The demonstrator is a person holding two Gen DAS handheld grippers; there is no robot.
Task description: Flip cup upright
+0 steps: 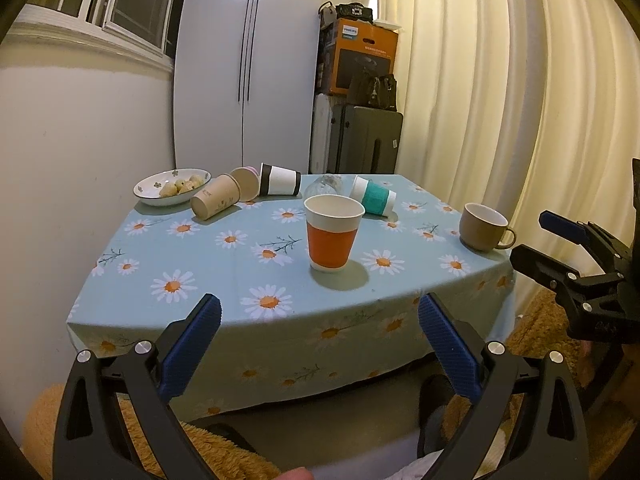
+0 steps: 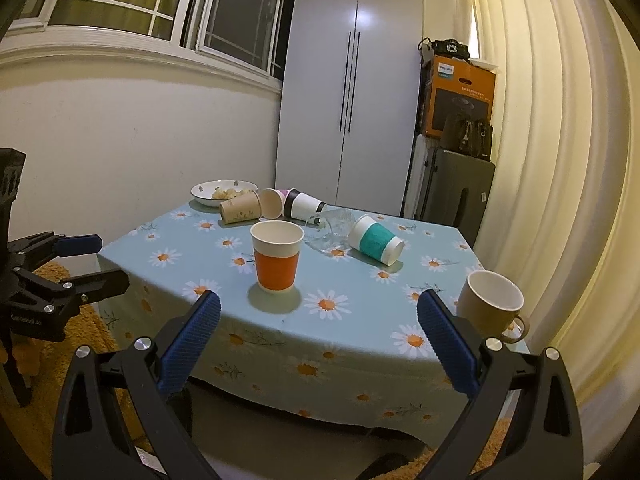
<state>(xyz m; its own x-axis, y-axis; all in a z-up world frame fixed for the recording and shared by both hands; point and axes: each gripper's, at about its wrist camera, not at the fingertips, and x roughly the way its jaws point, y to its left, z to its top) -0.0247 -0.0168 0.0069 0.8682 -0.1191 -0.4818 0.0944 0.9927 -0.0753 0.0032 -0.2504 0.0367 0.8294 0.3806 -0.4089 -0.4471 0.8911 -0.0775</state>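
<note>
An orange-sleeved paper cup (image 1: 333, 233) stands upright near the table's front edge; it also shows in the right wrist view (image 2: 277, 256). Lying on their sides behind it are a teal-sleeved cup (image 1: 373, 196) (image 2: 376, 240), a black-banded cup (image 1: 279, 179) (image 2: 303, 204), a brown paper cup (image 1: 216, 202) (image 2: 240, 207), a pink-based cup (image 1: 246, 183) (image 2: 273, 203) and a clear glass (image 1: 323, 186) (image 2: 333, 227). My left gripper (image 1: 319, 314) is open and empty, in front of the table. My right gripper (image 2: 319, 312) is open and empty too, near the front edge.
A tan mug (image 1: 483, 227) (image 2: 490, 306) stands upright at the table's right front corner. A bowl of food (image 1: 172, 186) (image 2: 222, 192) sits at the back left. The daisy tablecloth (image 1: 208, 256) covers the table. A wardrobe, boxes and curtains stand behind.
</note>
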